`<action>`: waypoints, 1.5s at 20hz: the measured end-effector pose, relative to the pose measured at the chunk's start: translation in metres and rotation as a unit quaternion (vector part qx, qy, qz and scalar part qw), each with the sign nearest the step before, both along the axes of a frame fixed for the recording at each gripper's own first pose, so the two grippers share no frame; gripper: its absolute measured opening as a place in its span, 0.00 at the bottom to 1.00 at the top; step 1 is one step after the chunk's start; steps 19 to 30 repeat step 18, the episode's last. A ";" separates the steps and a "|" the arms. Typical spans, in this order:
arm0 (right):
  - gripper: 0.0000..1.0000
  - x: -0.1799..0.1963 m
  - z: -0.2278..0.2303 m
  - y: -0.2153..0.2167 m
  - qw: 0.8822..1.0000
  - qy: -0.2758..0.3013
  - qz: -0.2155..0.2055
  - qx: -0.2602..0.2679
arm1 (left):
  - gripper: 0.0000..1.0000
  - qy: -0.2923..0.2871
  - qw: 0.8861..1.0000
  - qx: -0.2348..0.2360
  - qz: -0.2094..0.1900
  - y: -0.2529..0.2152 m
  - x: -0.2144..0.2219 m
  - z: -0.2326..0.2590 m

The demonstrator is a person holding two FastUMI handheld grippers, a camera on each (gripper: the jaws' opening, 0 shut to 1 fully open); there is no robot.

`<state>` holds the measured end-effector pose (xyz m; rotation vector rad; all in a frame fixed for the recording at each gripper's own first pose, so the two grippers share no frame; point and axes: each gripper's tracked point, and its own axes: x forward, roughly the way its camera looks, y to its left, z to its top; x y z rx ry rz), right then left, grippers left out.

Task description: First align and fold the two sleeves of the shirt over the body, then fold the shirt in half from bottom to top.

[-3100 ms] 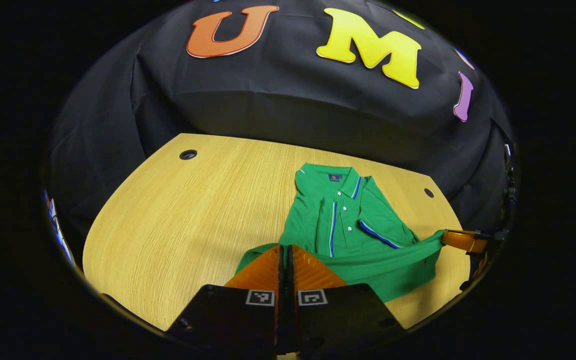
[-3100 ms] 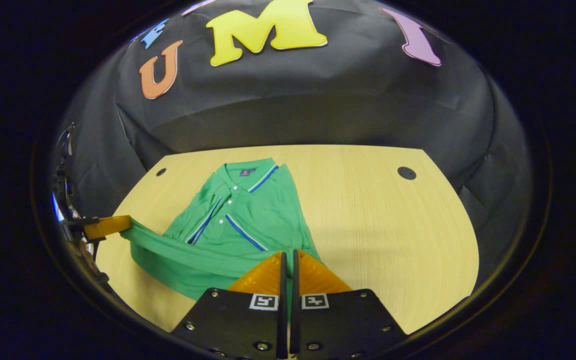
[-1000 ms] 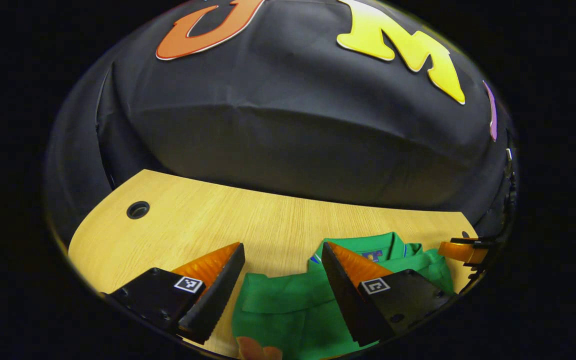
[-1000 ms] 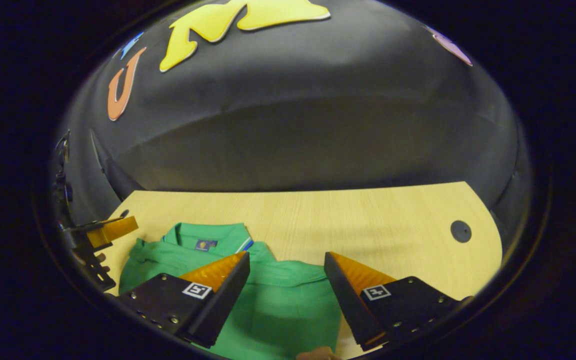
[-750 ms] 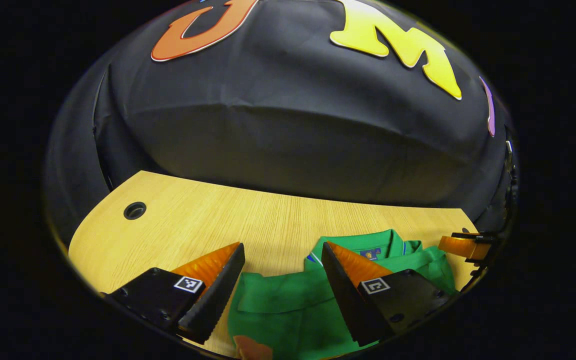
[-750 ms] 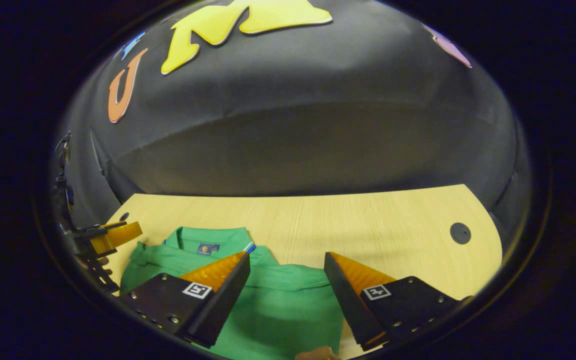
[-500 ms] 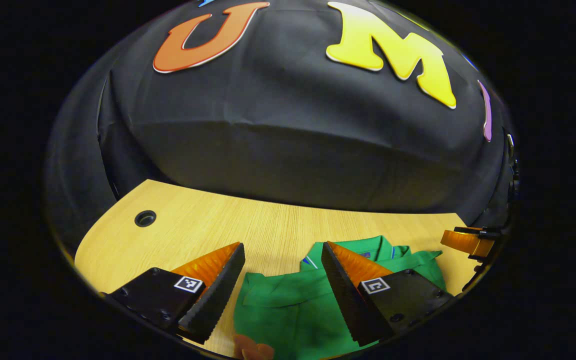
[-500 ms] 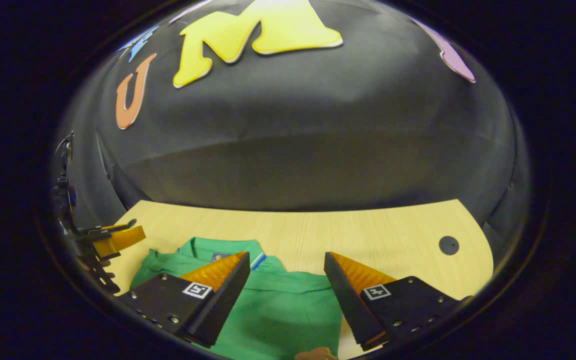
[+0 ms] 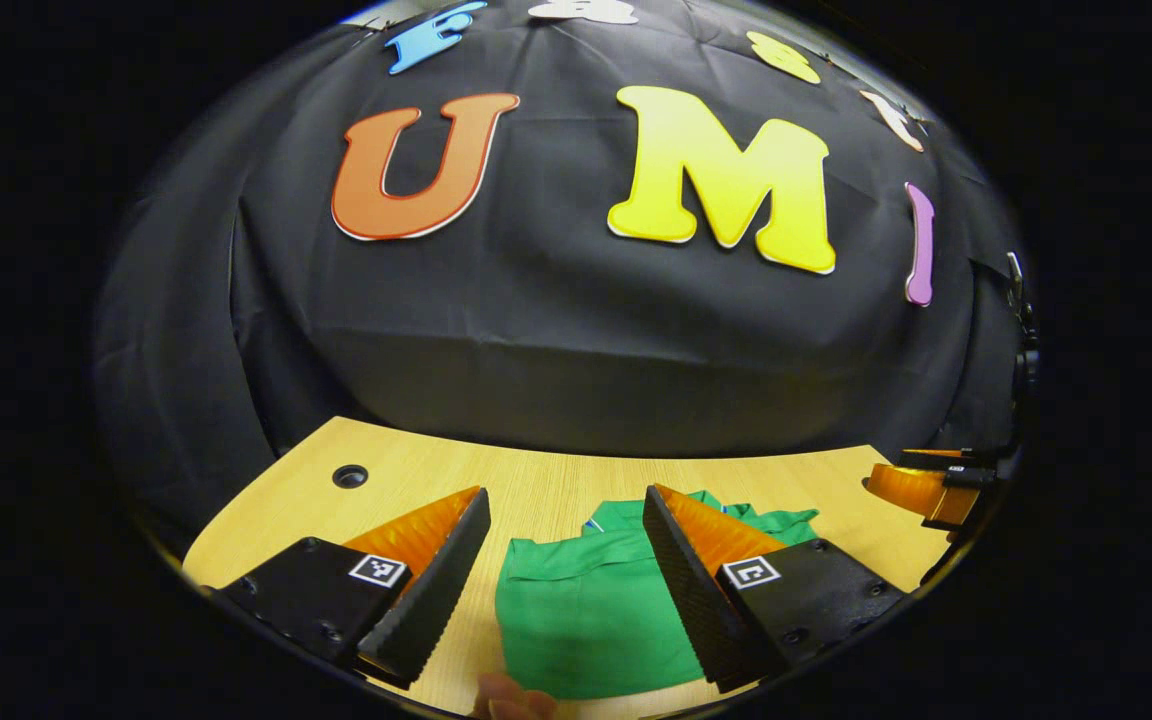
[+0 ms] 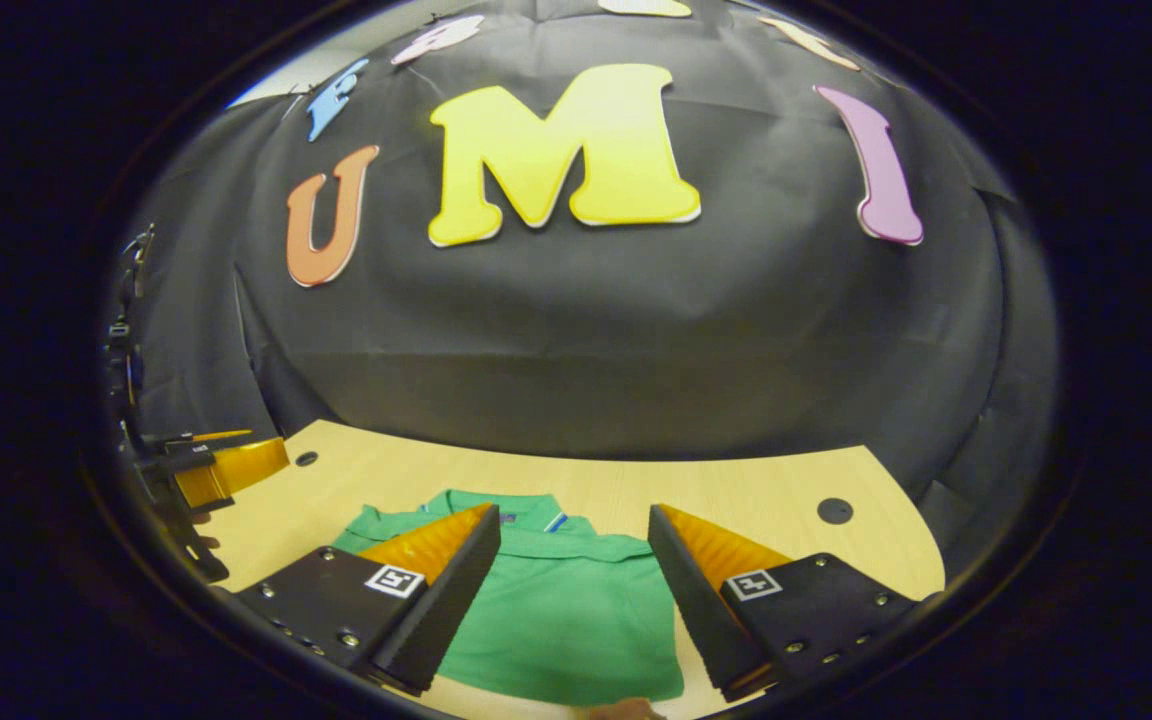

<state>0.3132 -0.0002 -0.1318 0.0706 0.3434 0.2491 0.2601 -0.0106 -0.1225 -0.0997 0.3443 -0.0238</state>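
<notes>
Taking the shirt (image 9: 586,610) as the landmark: it lies folded on the bench (image 9: 556,485), a compact green block with the collar at its far edge and the hem laid up over the body.

Left of the shirt, the left gripper (image 9: 564,560) hangs above it with jaws spread wide and nothing between them. Three seconds ago those jaws were clamped on the hem, carrying it upward; since then they have let go and the gripper has lifted and pulled back.

Right of the shirt, the right gripper (image 10: 573,565) has done the same: jaws released, empty, raised off the cloth.

With the sleeves tucked under and the bottom half over the top, the fold looks finished; only withdrawal seems left.
</notes>
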 end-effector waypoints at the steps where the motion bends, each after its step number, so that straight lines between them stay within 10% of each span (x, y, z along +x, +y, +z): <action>1: 0.93 -0.013 0.007 0.001 1.000 -0.006 0.000 0.002 | 0.99 -0.007 1.000 -0.003 -0.001 -0.001 -0.015 0.009; 18: 0.93 -0.203 0.118 -0.012 0.995 -0.100 -0.005 -0.017 | 0.98 -0.089 0.996 0.021 -0.015 -0.034 -0.188 0.117; 30: 0.93 -0.203 0.118 -0.012 0.995 -0.100 -0.005 -0.017 | 0.98 -0.089 0.996 0.021 -0.015 -0.034 -0.188 0.117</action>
